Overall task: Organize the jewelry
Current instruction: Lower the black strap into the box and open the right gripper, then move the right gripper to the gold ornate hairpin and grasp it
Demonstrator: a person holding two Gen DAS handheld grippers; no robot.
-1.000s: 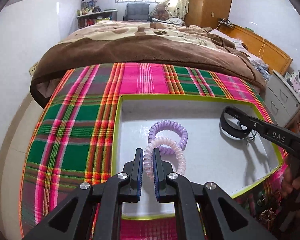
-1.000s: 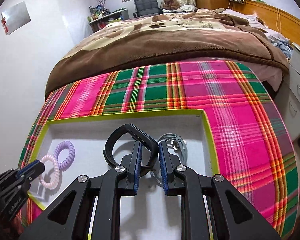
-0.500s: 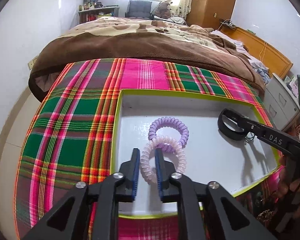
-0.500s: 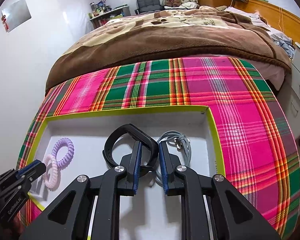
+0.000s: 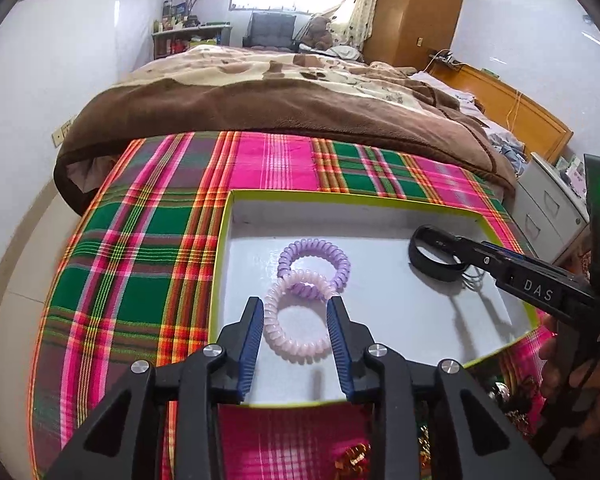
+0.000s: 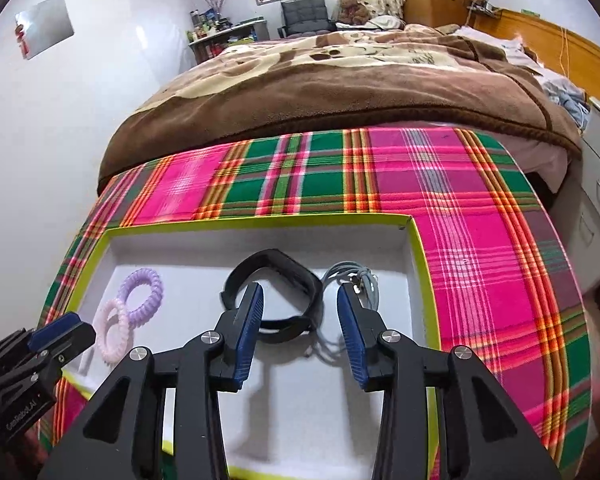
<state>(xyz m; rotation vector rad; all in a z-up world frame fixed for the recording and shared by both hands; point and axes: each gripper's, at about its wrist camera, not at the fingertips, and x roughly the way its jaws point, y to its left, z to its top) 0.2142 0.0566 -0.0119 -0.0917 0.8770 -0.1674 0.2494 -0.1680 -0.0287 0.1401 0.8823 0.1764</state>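
Claws first, nearest my lenses. My left claw (image 5: 295, 326) is spreading its jaws; the pale pink coil band (image 5: 296, 316) lies between the blue pads, let go, flat on the tray floor. My right claw (image 6: 300, 320) is likewise opening, with the black strap bracelet (image 6: 274, 292) between its pads and loose, not pinched.

Pink band: translucent spiral coil, round, glossy. Its far edge overlaps the lilac coil band (image 5: 314, 258), same spiral make, a shade darker. Black bracelet: matte strap bent into a closed loop, standing partly on edge. Just beside it on the right, a grey cord (image 6: 350, 280) bundled in loose loops with small metal ends.

All four sit inside the shallow white tray (image 6: 260, 234) with its yellow-green rim. Tray rests on a pink-and-green plaid cloth (image 6: 480, 240). Beyond it, a brown blanket (image 6: 340, 92) covers the bed.
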